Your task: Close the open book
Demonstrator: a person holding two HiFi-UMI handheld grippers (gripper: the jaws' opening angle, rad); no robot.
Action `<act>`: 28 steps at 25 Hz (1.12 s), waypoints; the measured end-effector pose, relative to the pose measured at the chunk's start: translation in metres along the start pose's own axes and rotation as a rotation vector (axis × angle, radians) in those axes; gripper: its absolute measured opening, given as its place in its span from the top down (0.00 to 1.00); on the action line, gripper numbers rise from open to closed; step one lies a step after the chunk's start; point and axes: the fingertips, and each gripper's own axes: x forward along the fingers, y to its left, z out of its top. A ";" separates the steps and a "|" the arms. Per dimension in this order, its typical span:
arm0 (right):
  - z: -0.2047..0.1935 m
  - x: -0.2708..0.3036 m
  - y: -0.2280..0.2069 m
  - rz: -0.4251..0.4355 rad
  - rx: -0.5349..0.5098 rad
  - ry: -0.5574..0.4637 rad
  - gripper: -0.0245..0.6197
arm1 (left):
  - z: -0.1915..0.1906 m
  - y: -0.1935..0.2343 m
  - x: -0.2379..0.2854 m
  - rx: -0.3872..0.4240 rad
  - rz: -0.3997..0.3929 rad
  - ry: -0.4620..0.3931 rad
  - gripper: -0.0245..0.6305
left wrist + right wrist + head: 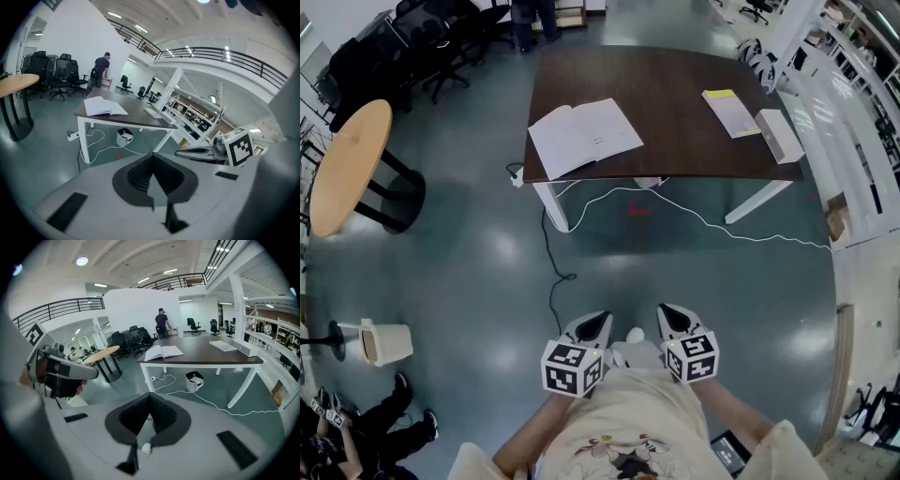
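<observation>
Both grippers hang close against your waist, the left gripper [592, 328] and the right gripper [673, 321] each with its jaws pressed together on nothing; the open book [584, 136] lies well ahead of the fingertips [596, 324], far out of reach, on the near left corner of the dark table [675, 141]. Its spine runs roughly away from you, pages spread flat to either side; it sits almost straight ahead of your left fingers and leftward of your right ones, so I judge the left hand nearer; walk up first.

White open book [584, 134], dark brown table [666, 94], grey-green floor [469, 253], white cable [703, 222]
</observation>
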 end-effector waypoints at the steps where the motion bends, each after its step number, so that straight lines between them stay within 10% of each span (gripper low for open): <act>1: 0.001 -0.002 0.003 0.010 0.006 -0.001 0.95 | -0.003 -0.005 -0.003 -0.021 0.008 0.005 0.95; 21: 0.006 -0.033 -0.007 0.100 -0.060 -0.067 0.95 | -0.011 -0.062 0.007 -0.079 0.063 -0.001 0.95; 28: -0.004 -0.027 -0.025 0.138 -0.047 -0.060 0.95 | -0.032 -0.059 0.025 -0.223 0.072 -0.019 0.95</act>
